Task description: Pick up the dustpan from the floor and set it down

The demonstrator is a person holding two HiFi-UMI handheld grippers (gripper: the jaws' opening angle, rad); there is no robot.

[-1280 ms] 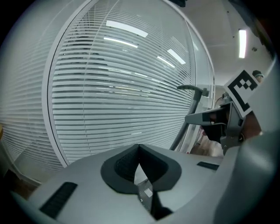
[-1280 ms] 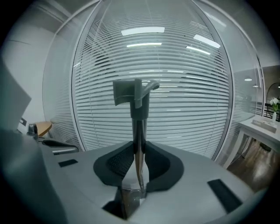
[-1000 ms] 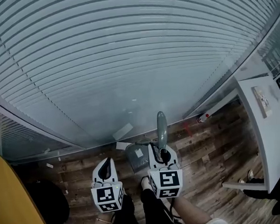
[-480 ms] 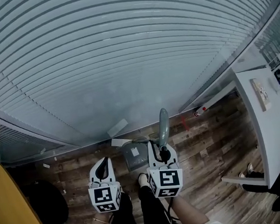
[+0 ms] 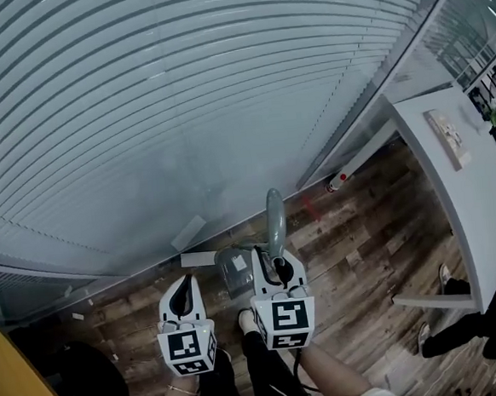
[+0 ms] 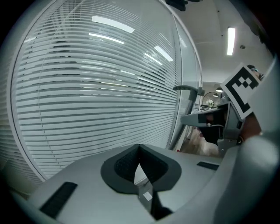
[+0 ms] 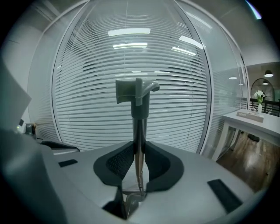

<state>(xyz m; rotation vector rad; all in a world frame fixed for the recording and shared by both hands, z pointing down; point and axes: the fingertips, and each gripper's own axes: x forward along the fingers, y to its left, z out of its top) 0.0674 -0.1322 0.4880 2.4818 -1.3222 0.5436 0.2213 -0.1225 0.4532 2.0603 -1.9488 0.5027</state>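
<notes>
Grey plastic dustpan [image 5: 234,272] hangs over the wooden floor [image 5: 363,244], its slim handle pinched in the right gripper [image 5: 277,266], the left gripper [image 5: 185,299] clenched on nothing; so narrow a hold might let it swing or slip.

Both hand-held units, the left gripper [image 5: 186,281] at lower left of centre and the right gripper [image 5: 279,266] beside it, have smooth light-grey moulded shells. Each ends nearest the person in a white marker cube [image 5: 188,347] printed with black square codes. In the gripper views the jaws carry dark grey, finely textured pads [image 6: 119,166] in a scooped recess, with black rectangular insets [image 6: 59,199] on the shell. The person wears dark trousers [image 5: 266,367], a pale shoe [image 5: 245,321] and a thin band [image 5: 182,392] at the left wrist, and a dark cable [image 5: 300,377] trails at bottom centre.
</notes>
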